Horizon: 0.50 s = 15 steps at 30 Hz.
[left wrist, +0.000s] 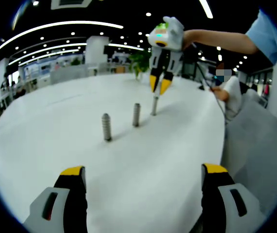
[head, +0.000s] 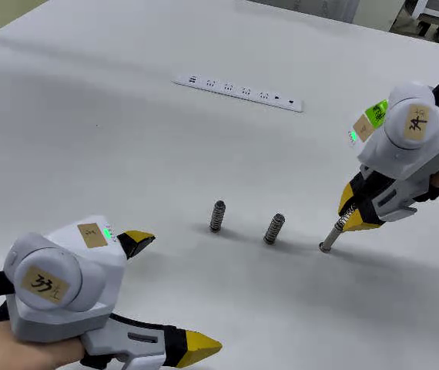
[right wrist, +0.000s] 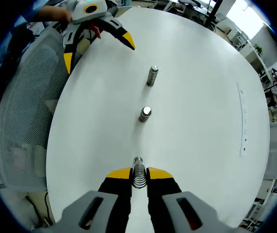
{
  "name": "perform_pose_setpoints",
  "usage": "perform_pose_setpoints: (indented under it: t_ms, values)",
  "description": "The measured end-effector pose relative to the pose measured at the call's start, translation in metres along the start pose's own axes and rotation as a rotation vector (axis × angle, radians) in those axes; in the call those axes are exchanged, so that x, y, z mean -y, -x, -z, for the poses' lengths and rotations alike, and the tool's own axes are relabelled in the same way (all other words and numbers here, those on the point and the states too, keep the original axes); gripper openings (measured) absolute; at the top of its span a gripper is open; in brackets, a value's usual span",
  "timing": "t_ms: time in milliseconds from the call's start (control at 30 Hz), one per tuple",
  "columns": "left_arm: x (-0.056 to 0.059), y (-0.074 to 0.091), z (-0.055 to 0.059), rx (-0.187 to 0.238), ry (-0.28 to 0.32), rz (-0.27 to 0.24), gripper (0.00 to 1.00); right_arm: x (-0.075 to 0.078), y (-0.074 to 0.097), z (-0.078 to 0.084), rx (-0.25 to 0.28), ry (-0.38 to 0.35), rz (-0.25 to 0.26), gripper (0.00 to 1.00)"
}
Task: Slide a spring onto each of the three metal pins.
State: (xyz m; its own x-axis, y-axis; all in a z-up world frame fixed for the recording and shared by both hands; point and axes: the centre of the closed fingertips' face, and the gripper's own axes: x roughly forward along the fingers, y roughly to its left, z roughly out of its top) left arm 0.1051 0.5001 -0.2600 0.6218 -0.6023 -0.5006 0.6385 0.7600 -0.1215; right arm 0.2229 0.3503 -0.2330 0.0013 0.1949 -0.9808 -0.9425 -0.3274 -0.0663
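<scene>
Three metal pins stand in a row on the white table point(head: 112, 131). The first pin point(head: 218, 216) and the middle pin point(head: 274, 228) each carry a coil spring. My right gripper point(head: 348, 220) is shut on a spring point(right wrist: 138, 175) that sits over the top of the third pin point(head: 331, 237), which leans a little. The pin's tip point(right wrist: 138, 160) pokes out just past the jaws. My left gripper point(head: 169, 293) stands open near the table's front edge, holding nothing, well short of the pins point(left wrist: 106, 127). In the left gripper view the right gripper point(left wrist: 160, 86) hangs above the far pin point(left wrist: 154, 105).
A white power strip point(head: 239, 91) lies across the far side of the table. A grey mesh chair point(right wrist: 26, 121) stands beside the table edge. A person's arm and blue sleeve point(left wrist: 269, 43) reach in from the right.
</scene>
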Motion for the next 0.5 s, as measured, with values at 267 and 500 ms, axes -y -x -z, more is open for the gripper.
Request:
perform_pose_setpoints:
  t_ms: [267,500]
  values:
    - [0.0,-0.001,0.0,-0.001,0.0,0.005,1.0,0.002,-0.006,0.002,-0.018,0.008,-0.01,0.13]
    - [0.001,-0.001,0.001,-0.006,-0.002,0.01,1.0,0.0,-0.017,0.002,-0.038,0.024,-0.014,0.13]
